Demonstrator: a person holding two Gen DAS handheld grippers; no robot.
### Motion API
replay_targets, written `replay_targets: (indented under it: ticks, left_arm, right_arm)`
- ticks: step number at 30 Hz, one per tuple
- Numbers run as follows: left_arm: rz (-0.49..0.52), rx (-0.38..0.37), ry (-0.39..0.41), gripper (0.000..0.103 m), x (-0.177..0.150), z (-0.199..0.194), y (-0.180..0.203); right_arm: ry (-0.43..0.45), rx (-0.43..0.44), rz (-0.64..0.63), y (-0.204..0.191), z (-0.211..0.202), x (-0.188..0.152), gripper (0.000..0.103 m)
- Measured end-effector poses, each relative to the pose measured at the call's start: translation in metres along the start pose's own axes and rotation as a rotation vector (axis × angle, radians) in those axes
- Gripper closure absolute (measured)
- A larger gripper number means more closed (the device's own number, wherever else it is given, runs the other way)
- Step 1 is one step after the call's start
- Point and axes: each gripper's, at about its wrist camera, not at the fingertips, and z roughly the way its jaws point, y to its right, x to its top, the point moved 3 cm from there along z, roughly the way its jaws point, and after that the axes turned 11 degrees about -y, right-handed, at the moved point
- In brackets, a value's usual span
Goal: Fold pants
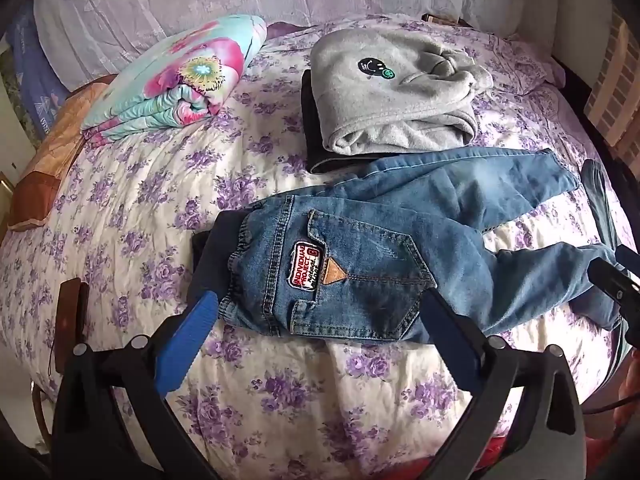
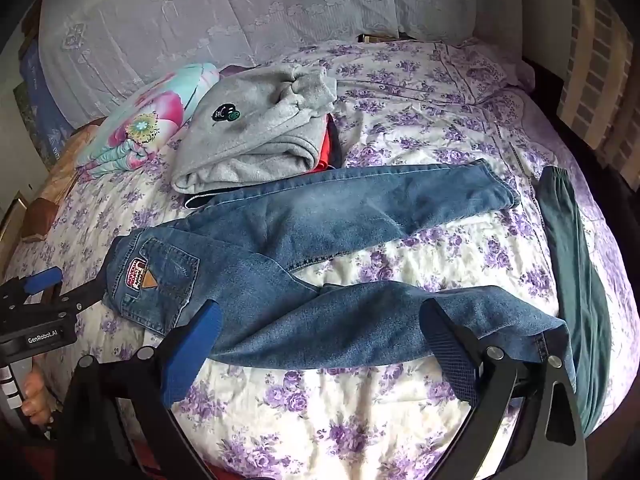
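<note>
Lying flat: jeans (image 2: 304, 256), waist left, legs running right | both tools (image 1: 318, 312) (image 2: 320, 320) spread

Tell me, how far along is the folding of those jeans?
Barely begun. Done: the jeans lie spread on the bedspread, legs apart in a V, beside a grey sweatshirt that is already folded. In hand: nothing yet; the left gripper at the waist and the right gripper over the near leg both have open jaws. Left: every fold.
</note>
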Motion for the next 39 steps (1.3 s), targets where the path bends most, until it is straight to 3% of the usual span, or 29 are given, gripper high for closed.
replay_targets:
  ticks: [39]
  left_arm:
    - [-0.007,0.030,-0.050,0.005,0.020,0.023,-0.004]
  right_arm:
    - [-0.050,-0.004,-0.026,-0.004,0.028,0.023,0.004]
